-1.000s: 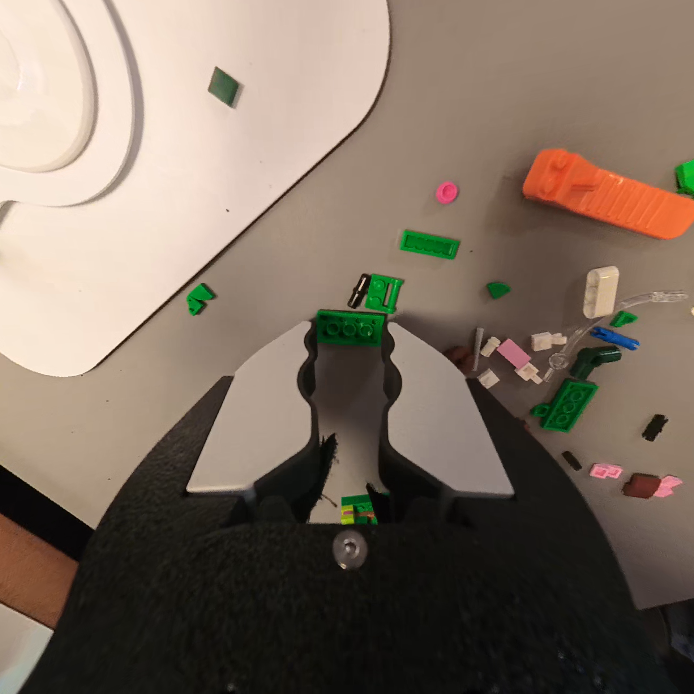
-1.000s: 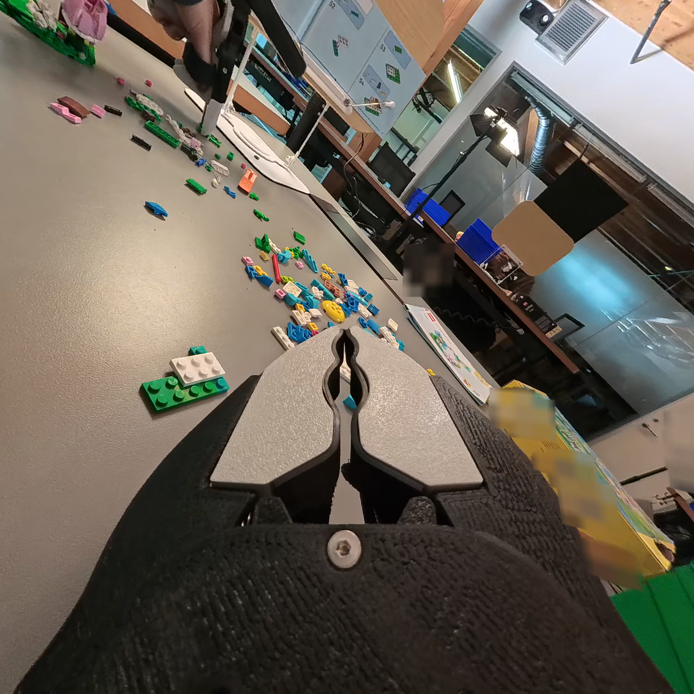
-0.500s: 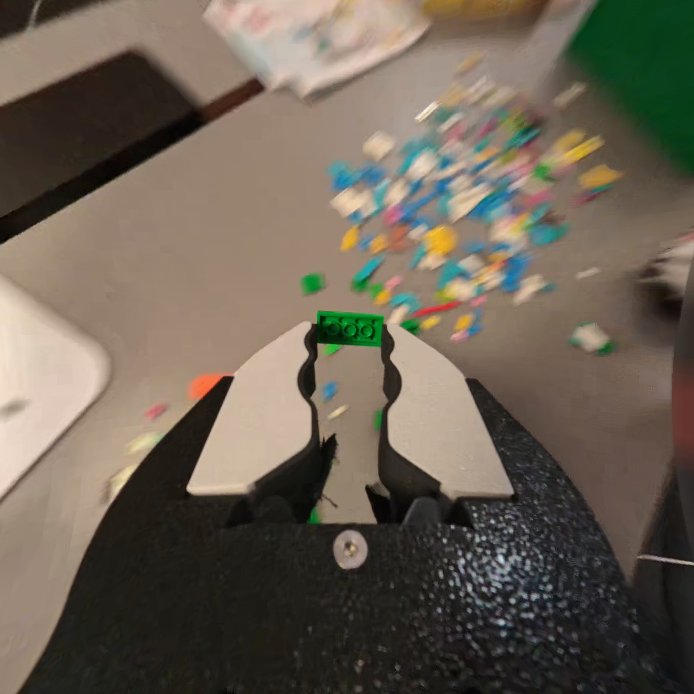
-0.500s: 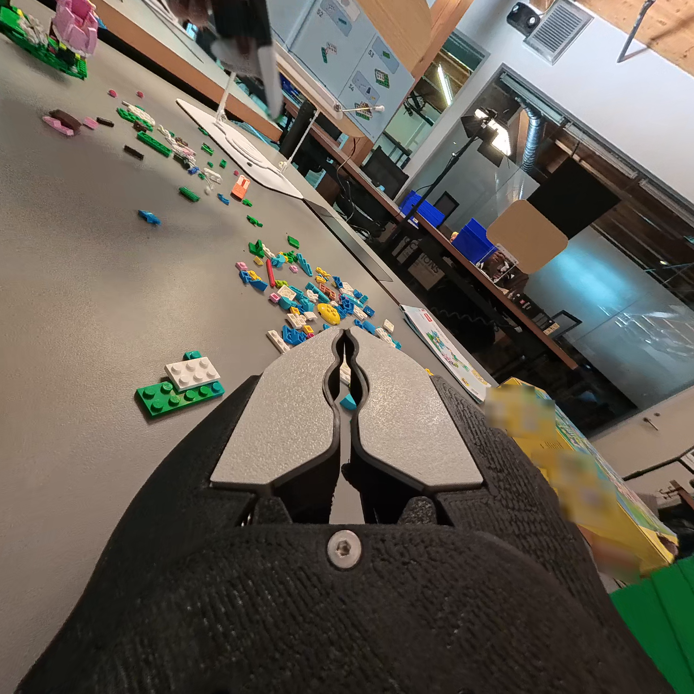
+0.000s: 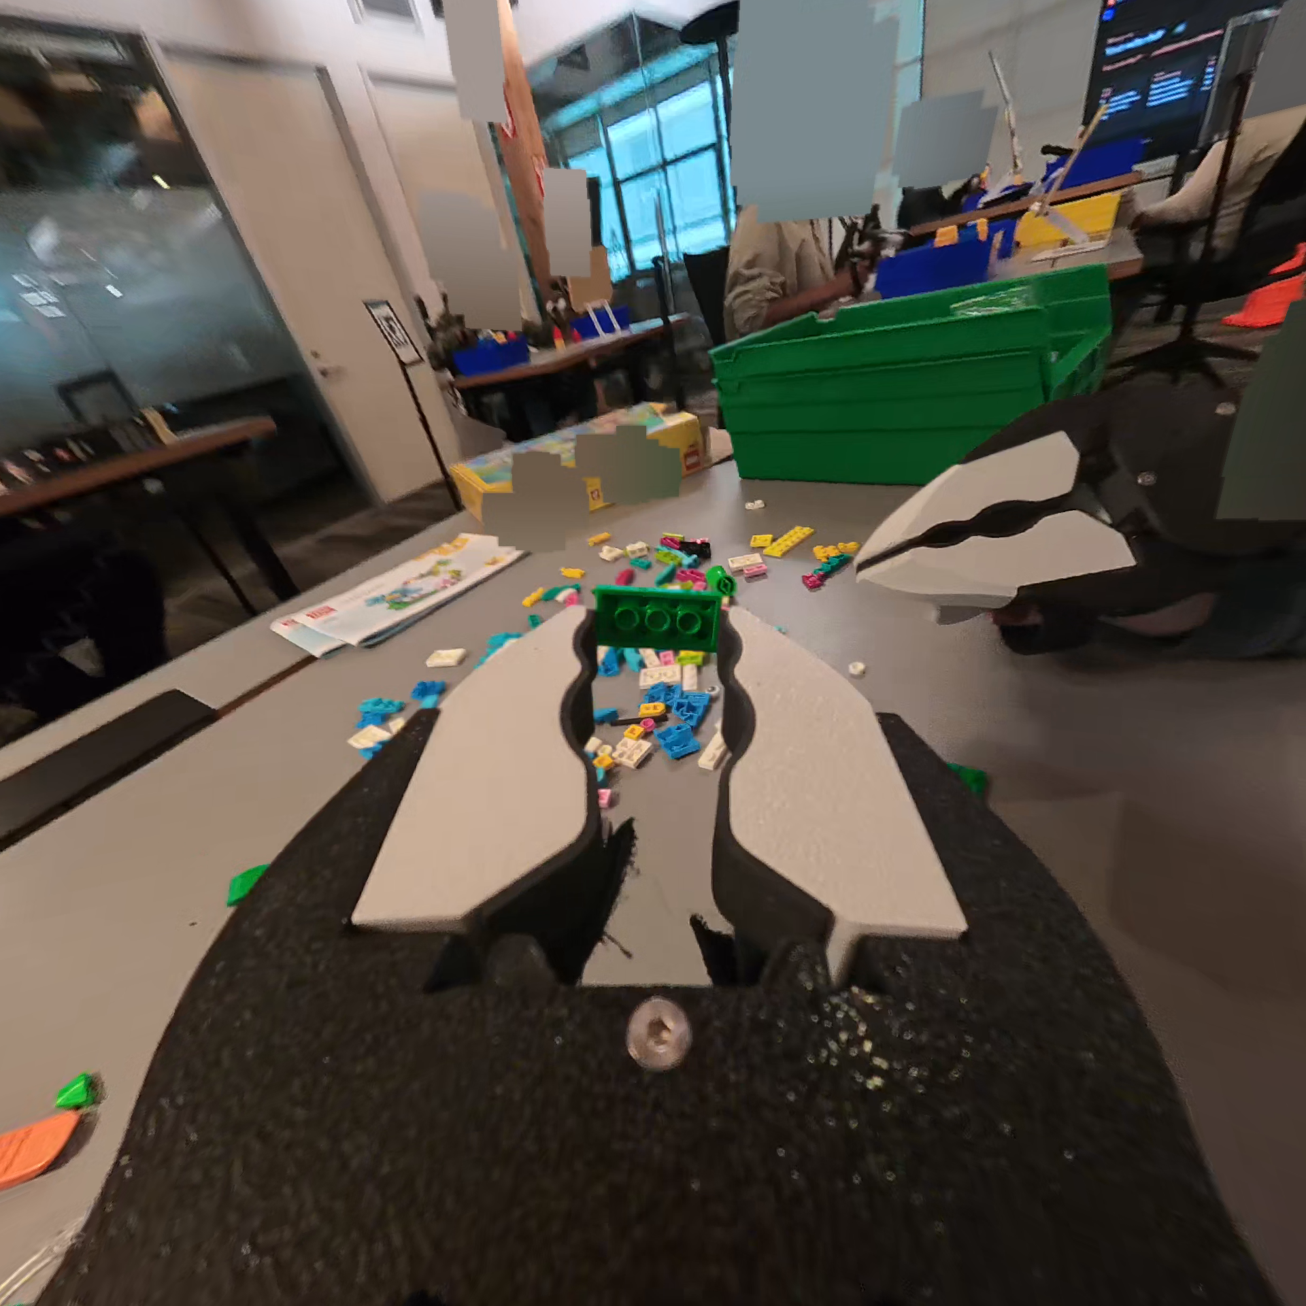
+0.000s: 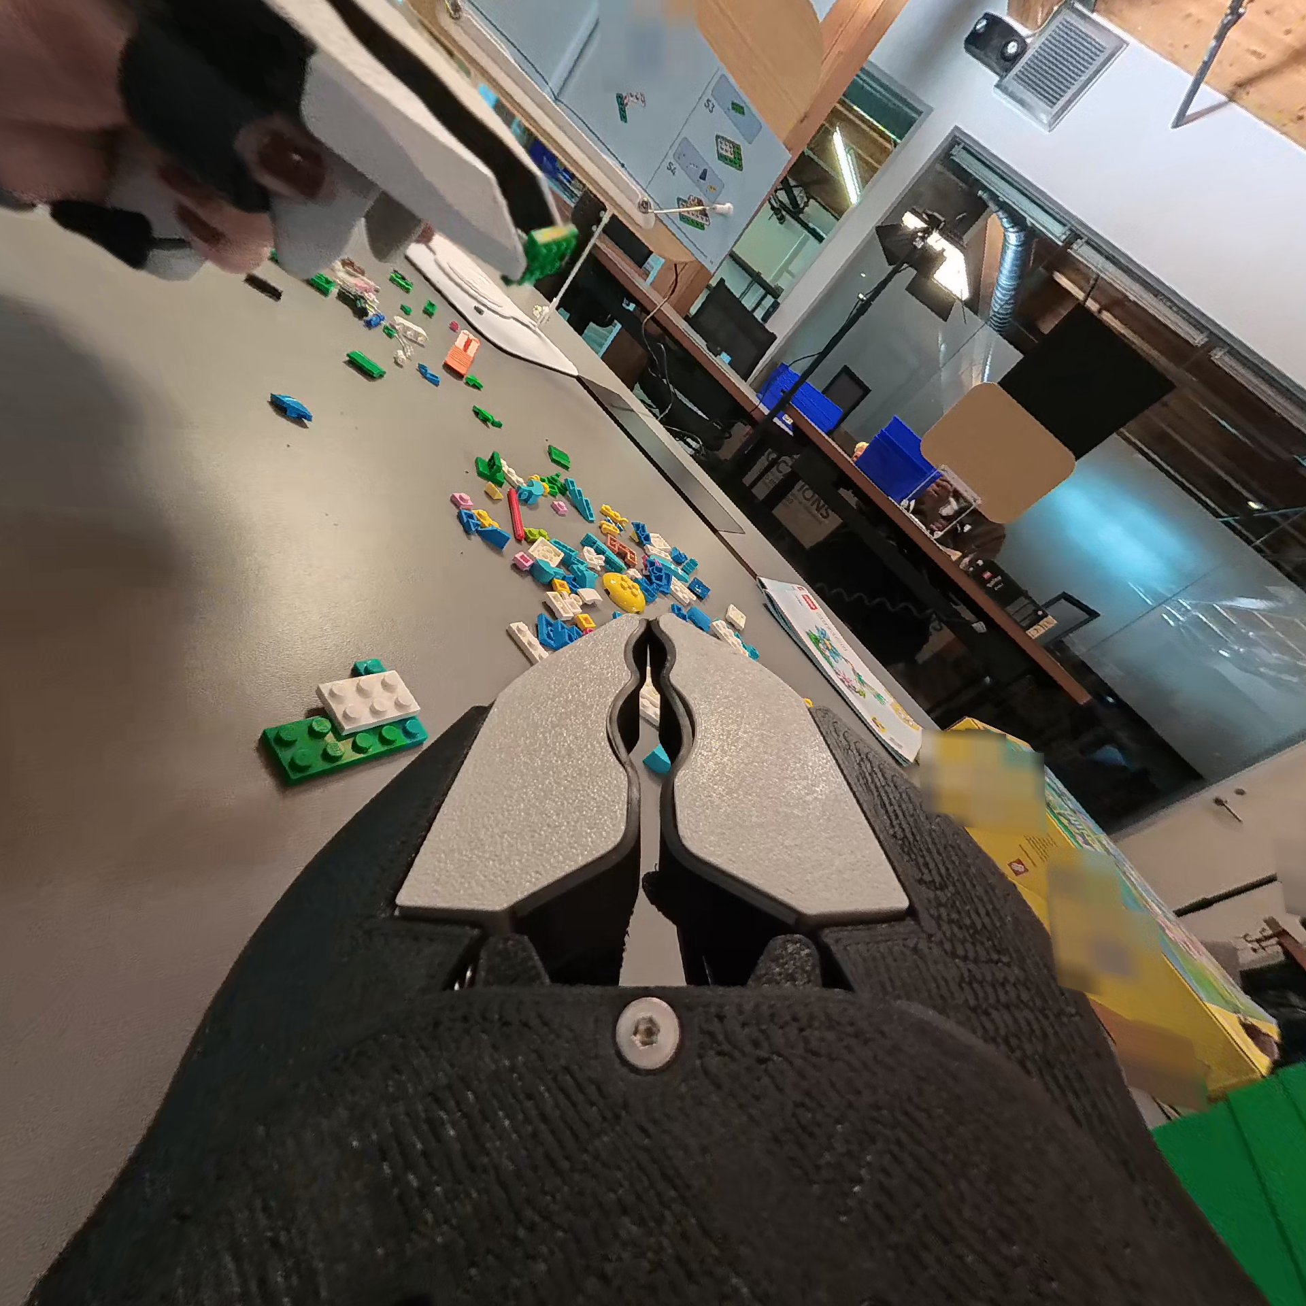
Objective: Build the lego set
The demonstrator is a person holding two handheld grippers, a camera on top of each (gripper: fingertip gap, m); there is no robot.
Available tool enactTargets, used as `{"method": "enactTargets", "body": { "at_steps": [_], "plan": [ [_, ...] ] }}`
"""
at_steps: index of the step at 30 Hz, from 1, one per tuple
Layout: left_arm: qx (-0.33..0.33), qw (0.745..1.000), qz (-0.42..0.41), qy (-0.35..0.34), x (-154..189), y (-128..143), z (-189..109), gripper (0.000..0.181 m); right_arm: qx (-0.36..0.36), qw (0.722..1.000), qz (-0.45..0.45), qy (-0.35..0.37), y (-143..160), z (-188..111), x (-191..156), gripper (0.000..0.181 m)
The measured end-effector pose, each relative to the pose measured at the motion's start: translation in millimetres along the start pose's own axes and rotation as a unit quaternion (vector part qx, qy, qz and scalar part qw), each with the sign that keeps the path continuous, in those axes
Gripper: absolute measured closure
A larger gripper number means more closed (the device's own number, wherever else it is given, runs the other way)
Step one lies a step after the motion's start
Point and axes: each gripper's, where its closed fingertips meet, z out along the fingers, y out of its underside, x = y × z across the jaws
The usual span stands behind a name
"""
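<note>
1. The left tool [image 5: 657,625] is now looking level across the surface [image 5: 1060,777] toward the brick pile [image 5: 657,714], no longer blurring past.
2. It is pinching a green brick [image 5: 657,620] at its tips, raised above the surface.
3. The right tool [image 6: 649,622] is sitting closed and empty beside a green-and-white assembly [image 6: 346,724].
4. Far pieces are blurring together.

- Instruction booklet [image 5: 396,597] on the counter [image 5: 1060,742], at ten o'clock: print on its cover.
- Yellow box [image 5: 636,452], at twelve o'clock: a red logo patch.
- Wall sheets [image 6: 707,141], at twelve o'clock: small printed codes.
</note>
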Motion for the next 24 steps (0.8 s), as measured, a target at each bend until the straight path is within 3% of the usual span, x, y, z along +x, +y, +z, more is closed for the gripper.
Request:
{"method": "enactTargets", "body": {
  "at_steps": [6, 11, 24],
  "plan": [
    [0.03, 0.998, 0.042, -0.048, 1.4, 5.4, -13.7, 0.149, 0.001, 1.0, -0.002, -0.002, -0.4, 0.3, -1.1, 0.181],
    [0.034, 0.998, 0.02, -0.04, 5.1, 6.9, -13.4, 0.149, 0.001, 1.0, -0.003, -0.004, -0.6, 0.6, -2.1, 0.181],
    [0.016, 0.995, 0.096, -0.012, 28.8, 9.2, -8.5, 0.149, 0.005, 1.0, -0.005, -0.01, -1.7, 0.6, -4.6, 0.181]
  ]
}}
